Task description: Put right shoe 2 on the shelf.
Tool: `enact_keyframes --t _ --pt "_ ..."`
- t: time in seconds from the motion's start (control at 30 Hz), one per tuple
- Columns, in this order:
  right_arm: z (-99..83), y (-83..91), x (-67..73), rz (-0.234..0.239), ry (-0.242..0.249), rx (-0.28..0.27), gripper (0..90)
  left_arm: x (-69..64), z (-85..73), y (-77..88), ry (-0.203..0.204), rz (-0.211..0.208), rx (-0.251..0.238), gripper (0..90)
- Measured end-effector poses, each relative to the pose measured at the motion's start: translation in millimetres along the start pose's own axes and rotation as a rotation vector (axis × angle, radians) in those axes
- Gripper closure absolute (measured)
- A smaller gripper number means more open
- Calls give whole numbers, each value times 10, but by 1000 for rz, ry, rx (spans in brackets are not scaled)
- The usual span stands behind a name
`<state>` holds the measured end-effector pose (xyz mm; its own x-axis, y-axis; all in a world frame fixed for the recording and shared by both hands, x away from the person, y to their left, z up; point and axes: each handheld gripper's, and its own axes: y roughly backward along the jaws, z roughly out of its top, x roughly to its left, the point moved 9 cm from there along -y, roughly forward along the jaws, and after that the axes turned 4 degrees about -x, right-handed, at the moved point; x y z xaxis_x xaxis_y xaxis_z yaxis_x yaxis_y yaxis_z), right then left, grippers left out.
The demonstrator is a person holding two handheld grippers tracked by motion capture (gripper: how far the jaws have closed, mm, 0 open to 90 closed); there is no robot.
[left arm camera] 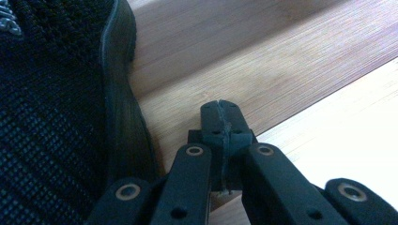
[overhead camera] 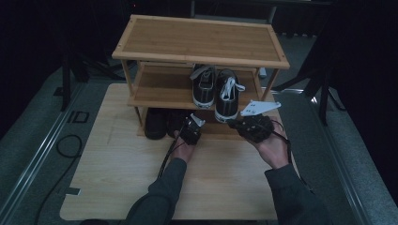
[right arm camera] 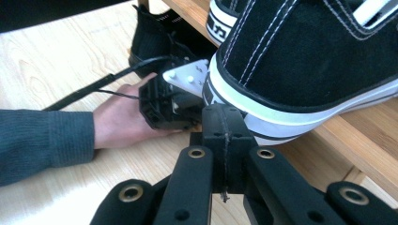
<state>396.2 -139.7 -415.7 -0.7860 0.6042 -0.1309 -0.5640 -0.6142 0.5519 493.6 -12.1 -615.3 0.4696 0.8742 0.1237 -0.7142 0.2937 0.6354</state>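
While both jaw pairs are pressed together empty, the left gripper [overhead camera: 191,129] and right gripper [overhead camera: 253,127] are held mid-frame at the bamboo shoe rack [overhead camera: 199,40], so an approach step is judged; jaws must be parted before the black-and-white canvas sneaker [right arm camera: 300,61] or black knit shoe [left arm camera: 51,108] is gripped.

Place: a staged recording room, not a home.
Evidence: black curtains [overhead camera: 361,70] around a lone wooden table [overhead camera: 117,168]; stand legs [overhead camera: 324,101] and a cable [overhead camera: 61,150] on grey carpet [overhead camera: 28,145].
Prop: bamboo shoe rack [overhead camera: 197,40] holding sneakers [overhead camera: 226,96].
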Motion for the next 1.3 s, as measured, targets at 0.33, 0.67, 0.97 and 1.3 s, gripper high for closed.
enact_keyframes --t 0.33,0.67,0.97,1.3 --pt "8 -73 -3 1 -6 2 900 1 0 0 0 -2 0 900" --pt "40 -108 -25 -11 -10 -1 900 0 2 0 3 -4 0 900" --pt "39 -140 -52 -20 -9 3 900 1 3 0 4 -4 1 900" --pt "29 -194 -76 -40 -15 11 900 1 3 -3 2 -4 1 900"
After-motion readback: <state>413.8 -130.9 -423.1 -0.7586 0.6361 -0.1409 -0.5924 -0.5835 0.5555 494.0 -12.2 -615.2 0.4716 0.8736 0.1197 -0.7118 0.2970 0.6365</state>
